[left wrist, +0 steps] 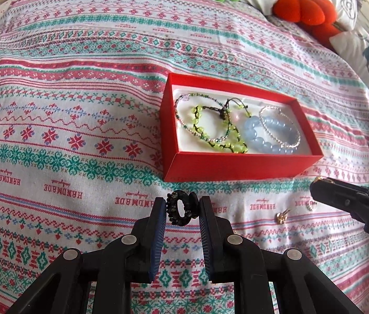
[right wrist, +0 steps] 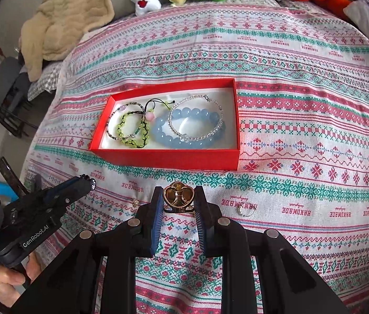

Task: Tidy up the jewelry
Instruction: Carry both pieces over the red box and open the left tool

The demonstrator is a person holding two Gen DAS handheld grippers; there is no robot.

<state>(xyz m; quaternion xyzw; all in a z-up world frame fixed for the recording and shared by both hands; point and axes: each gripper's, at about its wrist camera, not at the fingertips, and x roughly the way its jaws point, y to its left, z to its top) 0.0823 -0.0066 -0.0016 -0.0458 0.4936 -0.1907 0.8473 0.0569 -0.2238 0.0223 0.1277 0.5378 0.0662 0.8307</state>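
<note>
Left wrist view: left gripper (left wrist: 182,205) clamps a black beaded ring (left wrist: 180,207) between its pads, above the patterned bedspread (left wrist: 66,104). Red box (left wrist: 236,164) lies ahead, holding green bracelet (left wrist: 216,128), blue bead bracelet (left wrist: 268,137) and clear bead bracelet (left wrist: 280,127). Small gold earring (left wrist: 281,216) lies on the cloth near the right gripper (left wrist: 318,185).

Right wrist view: right gripper (right wrist: 178,198) clamps a gold heart ring (right wrist: 178,196) just short of the box (right wrist: 163,158). Silver ring (right wrist: 246,210) lies to its right on the cloth.
</note>
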